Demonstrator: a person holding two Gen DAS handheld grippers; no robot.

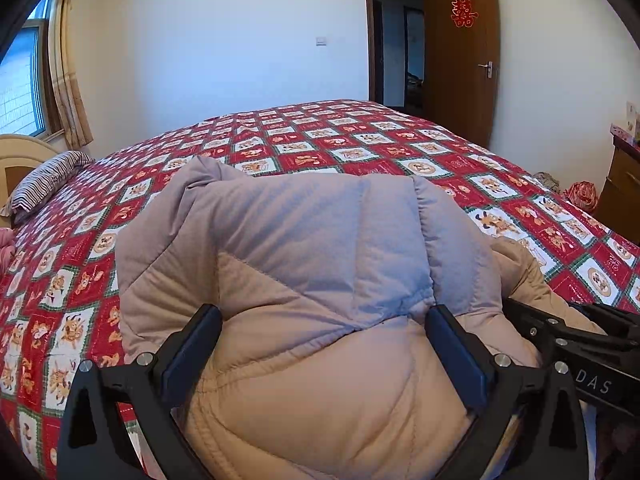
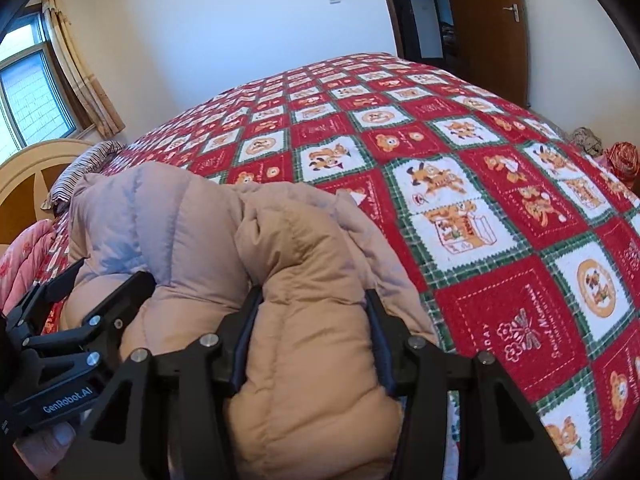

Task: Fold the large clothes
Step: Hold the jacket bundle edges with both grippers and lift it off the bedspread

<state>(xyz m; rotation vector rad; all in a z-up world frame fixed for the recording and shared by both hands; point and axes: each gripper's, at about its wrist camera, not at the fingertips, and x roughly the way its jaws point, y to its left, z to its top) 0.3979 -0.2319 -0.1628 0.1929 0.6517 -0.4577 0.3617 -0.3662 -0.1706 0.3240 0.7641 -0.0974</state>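
Puffy beige quilted coat point(image 1: 312, 280) bulges between the wide left gripper point(image 1: 320, 344) and is pinched by the right gripper point(image 2: 312, 320).

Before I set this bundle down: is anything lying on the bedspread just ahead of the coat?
Nothing visible. The red patchwork bedspread ahead of the puffy coat is bare; the striped pillow lies far off by the headboard, clear of both hand-held grippers.

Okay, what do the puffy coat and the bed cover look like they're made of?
The puffy coat looks like a matte woven shell, maybe polyester or a cotton blend, over soft fill: stitched channels bulge between seams, beige and lilac panels. The bed cover looks like terry or towelling, a nubby printed pile with red and white cartoon squares; the exact fibre can't be told.
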